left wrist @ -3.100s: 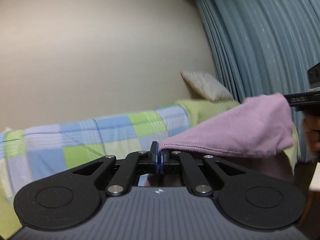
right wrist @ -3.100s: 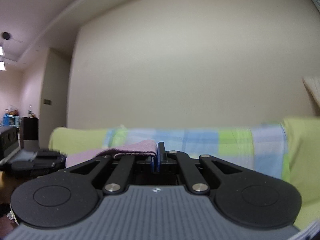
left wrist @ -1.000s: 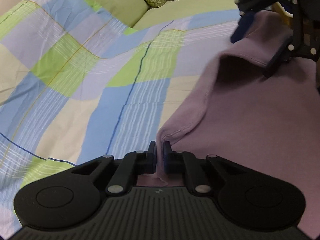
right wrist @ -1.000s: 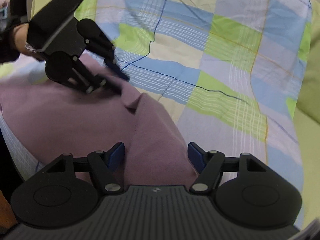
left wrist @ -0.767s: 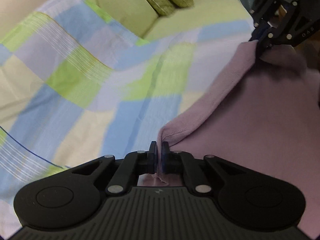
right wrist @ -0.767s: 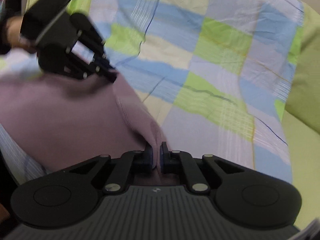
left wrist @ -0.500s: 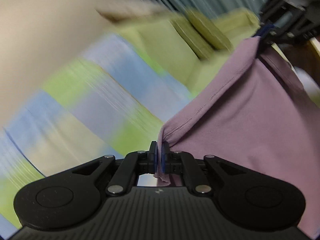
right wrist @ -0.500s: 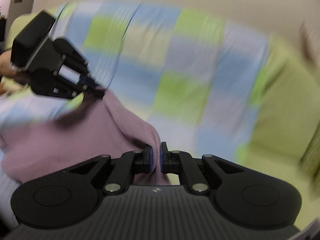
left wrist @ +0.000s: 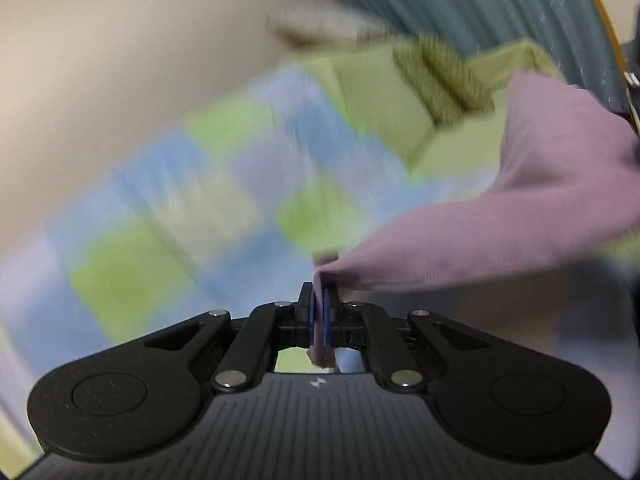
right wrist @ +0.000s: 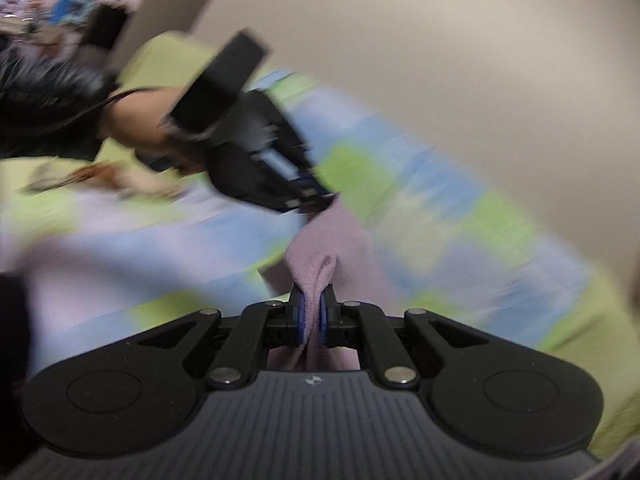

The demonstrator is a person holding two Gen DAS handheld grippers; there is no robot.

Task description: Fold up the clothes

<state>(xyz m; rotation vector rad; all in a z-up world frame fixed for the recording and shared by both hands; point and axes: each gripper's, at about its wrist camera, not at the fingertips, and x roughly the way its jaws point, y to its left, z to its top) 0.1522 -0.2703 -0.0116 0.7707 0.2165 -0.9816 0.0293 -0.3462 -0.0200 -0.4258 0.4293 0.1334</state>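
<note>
Mauve, one garment hangs between two grippers, left gripper and right gripper each clamped on it.

Smeared by motion: checked bedspread, its lines unreadable in both views. Same for pillows at the bed's head end, pattern lost. Cut off by the left wrist view's right edge: pink garment, far corner out of sight, so right claw unseen there. Hidden between blue pads: pinched garment edge. Blurred in the right wrist view: left claw and hand. Too small to tell: clutter, top left corner.
</note>
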